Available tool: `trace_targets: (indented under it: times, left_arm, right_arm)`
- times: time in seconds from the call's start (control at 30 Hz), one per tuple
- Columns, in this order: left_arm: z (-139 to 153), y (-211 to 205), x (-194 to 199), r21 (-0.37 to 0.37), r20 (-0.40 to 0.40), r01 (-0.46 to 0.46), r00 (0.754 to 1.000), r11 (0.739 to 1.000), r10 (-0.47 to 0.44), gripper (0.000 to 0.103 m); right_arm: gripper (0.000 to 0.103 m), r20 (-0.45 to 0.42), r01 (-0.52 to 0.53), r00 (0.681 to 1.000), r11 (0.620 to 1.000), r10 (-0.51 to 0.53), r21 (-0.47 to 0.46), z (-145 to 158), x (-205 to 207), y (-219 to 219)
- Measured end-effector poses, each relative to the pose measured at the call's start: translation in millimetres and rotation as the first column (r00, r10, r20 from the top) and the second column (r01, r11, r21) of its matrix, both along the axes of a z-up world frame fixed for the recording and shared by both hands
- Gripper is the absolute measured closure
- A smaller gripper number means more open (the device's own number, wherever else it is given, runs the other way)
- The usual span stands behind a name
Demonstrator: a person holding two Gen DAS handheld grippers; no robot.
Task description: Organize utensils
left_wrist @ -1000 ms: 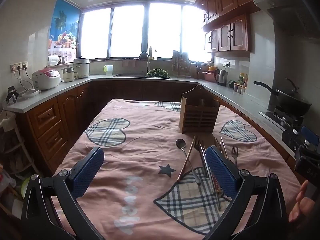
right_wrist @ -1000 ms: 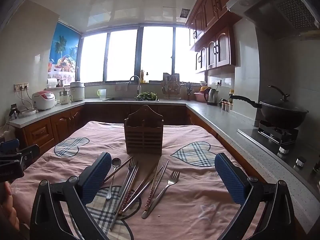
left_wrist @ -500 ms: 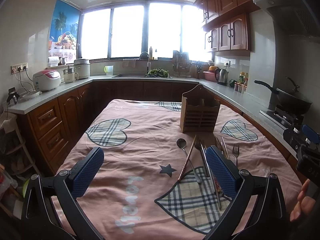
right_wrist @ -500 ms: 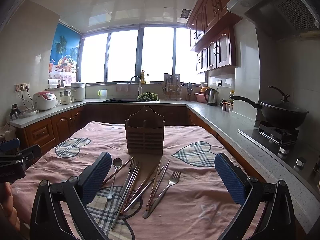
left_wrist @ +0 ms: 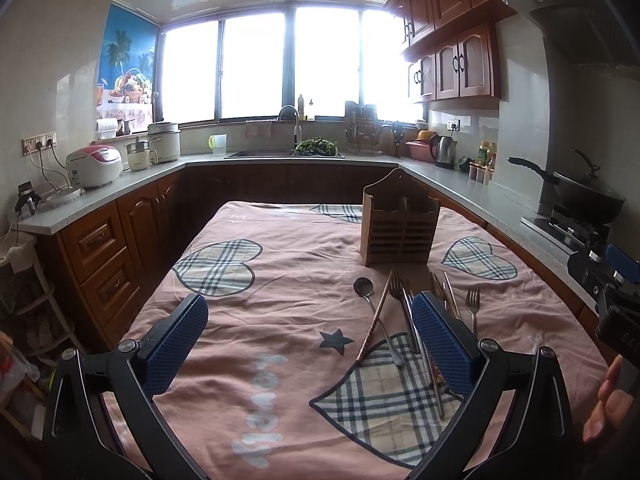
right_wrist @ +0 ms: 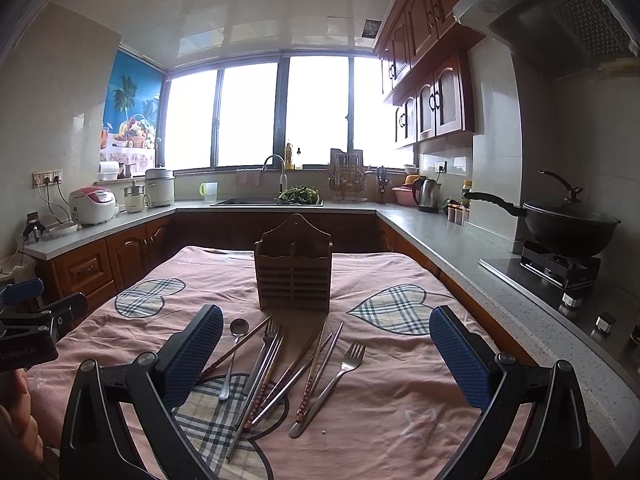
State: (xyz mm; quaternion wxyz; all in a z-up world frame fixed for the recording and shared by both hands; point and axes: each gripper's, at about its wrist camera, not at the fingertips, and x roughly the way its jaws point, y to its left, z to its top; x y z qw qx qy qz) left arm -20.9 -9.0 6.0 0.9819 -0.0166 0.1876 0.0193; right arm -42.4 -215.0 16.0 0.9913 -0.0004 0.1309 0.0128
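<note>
Both held low over the pink cloth (right_wrist: 400, 420), level, pointing at the wooden holder (right_wrist: 294, 276). Left gripper (left_wrist: 310, 340) wide open, nothing between. Right gripper (right_wrist: 326, 350) wide open too, with spoon (right_wrist: 236, 344), forks (right_wrist: 340, 376) and chopsticks (right_wrist: 310, 376) lying loose between the jaws. Holder slots too dark to see inside.

My left gripper (left_wrist: 310, 340) is spread wide, its blue pads (left_wrist: 176, 344) far apart and nothing between them — it hovers level, pointing forward. My right gripper (right_wrist: 326, 354) is just as wide, pads (right_wrist: 460, 362) well apart, gripping nothing, also level and aimed ahead. The two sit side by side — each shows at the edge of the other's view. My right hand (left_wrist: 610, 404) and my left hand (right_wrist: 18, 408) wrap the handles, fingers only partly visible.
</note>
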Motion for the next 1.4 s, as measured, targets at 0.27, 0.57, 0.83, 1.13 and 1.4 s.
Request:
trace_targets:
  times: [0.27,0.57,0.83,1.13,1.4]
  left_arm:
    - [0,-1,1,-0.001,-0.004,0.000,1.000,1.000,0.000,0.000]
    - [1,0,2,-0.002,-0.008,0.002,1.000,1.000,-0.003,0.000]
    - [0,-1,2,-0.002,-0.006,0.003,1.000,1.000,-0.003,0.000]
    - [1,-1,5,-0.005,-0.012,0.006,1.000,1.000,-0.007,0.000]
    - [-3,-3,14,-0.008,-0.027,0.016,1.000,1.000,-0.016,0.000]
  right_arm:
    - [0.000,-0.002,-0.005,1.000,1.000,0.005,0.005,-1,0,-1]
    - [0.000,-0.001,-0.013,1.000,1.000,0.013,0.005,0,1,1]
    - [0.000,-0.003,-0.017,1.000,1.000,0.017,0.004,0,2,1]
    - [0.000,-0.006,-0.019,1.000,1.000,0.019,0.007,0,3,1]
    - [0.000,-0.011,-0.021,1.000,1.000,0.021,0.008,-1,5,1]
